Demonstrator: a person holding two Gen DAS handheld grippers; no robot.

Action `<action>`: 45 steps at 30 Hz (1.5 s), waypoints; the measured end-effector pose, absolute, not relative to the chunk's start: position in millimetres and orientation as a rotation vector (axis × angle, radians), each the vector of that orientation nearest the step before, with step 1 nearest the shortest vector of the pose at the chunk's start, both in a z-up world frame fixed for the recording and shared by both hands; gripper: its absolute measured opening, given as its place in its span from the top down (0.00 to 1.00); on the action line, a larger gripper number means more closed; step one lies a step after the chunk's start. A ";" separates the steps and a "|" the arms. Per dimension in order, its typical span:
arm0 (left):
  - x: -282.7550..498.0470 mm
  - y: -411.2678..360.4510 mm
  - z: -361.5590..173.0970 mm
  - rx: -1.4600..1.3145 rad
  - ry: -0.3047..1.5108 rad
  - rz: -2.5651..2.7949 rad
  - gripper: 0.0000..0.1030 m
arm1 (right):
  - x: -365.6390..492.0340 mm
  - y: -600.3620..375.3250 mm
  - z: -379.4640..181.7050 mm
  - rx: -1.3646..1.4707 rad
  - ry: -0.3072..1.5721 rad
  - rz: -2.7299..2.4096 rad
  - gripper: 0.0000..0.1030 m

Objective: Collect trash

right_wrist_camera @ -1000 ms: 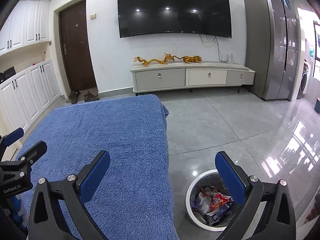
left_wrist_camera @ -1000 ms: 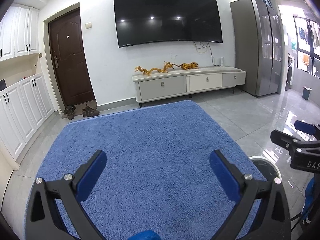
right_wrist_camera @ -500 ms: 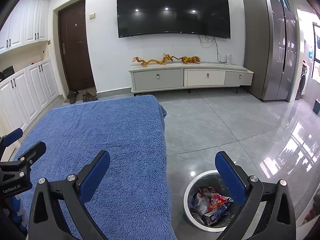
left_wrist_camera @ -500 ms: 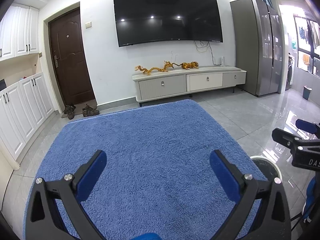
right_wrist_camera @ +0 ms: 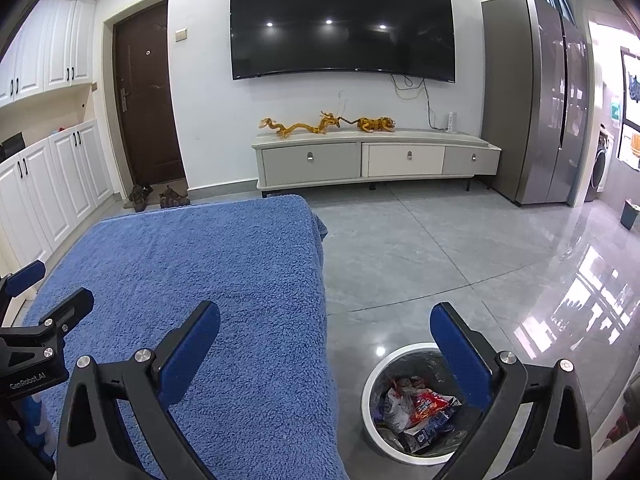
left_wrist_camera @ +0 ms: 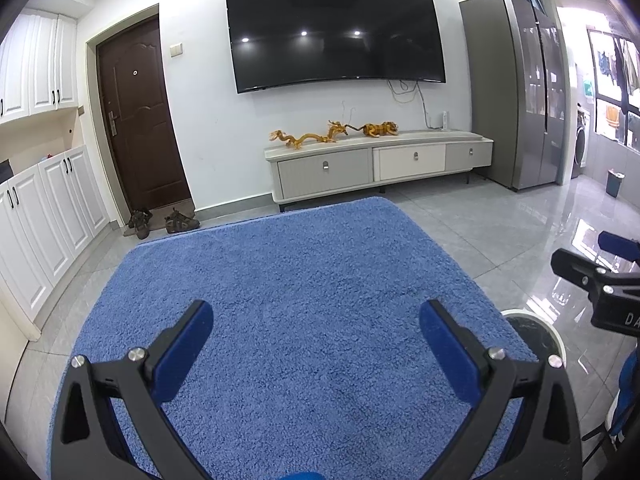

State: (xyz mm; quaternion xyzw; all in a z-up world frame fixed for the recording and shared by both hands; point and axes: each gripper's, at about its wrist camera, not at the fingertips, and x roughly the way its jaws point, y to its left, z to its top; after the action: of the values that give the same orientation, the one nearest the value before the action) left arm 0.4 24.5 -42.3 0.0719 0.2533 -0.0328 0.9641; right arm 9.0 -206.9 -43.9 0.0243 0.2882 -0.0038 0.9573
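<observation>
A white-rimmed trash bin (right_wrist_camera: 380,368) with a dark liner stands on the floor right of the table; crumpled wrappers and packets (right_wrist_camera: 420,408) lie inside it. Its rim also shows in the left wrist view (left_wrist_camera: 554,332). My right gripper (right_wrist_camera: 326,332) is open and empty, spanning the table edge and the bin. My left gripper (left_wrist_camera: 316,328) is open and empty above the blue fleece cloth (left_wrist_camera: 288,288) that covers the table. No loose trash shows on the cloth. Each gripper shows at the edge of the other's view.
A TV cabinet (left_wrist_camera: 376,168) with gold dragon figures stands at the far wall under a large TV (left_wrist_camera: 332,32). A grey fridge (right_wrist_camera: 540,100) is at the right, white cupboards (left_wrist_camera: 44,208) at the left. Shoes (left_wrist_camera: 160,220) lie by the brown door. Glossy grey tiled floor surrounds the table.
Both grippers stay open and empty. The right wrist view has drifted slightly, so the bin sits a little more to the left and lower. The left view is nearly unchanged.
</observation>
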 end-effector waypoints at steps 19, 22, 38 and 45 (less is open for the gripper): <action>6.3 24.7 -50.9 0.156 0.533 -0.043 0.00 | 10.9 -206.9 -45.8 0.046 0.591 -0.017 0.00; 6.8 26.6 -51.1 0.147 0.538 -0.038 0.00 | 10.2 -205.2 -46.7 0.041 0.592 -0.021 0.00; 4.7 31.6 -40.4 0.121 0.518 -0.035 0.00 | 7.5 -201.5 -39.0 0.023 0.576 -0.024 0.00; 0.3 31.3 -38.6 0.116 0.510 -0.040 0.00 | 4.0 -203.0 -33.3 0.021 0.562 -0.029 0.00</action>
State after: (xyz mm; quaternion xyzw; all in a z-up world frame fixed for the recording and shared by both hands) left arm 0.3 31.3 -38.6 0.0571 0.2519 -0.0200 0.9659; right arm 4.0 -203.0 -33.3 0.0104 0.2771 -0.0145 0.9607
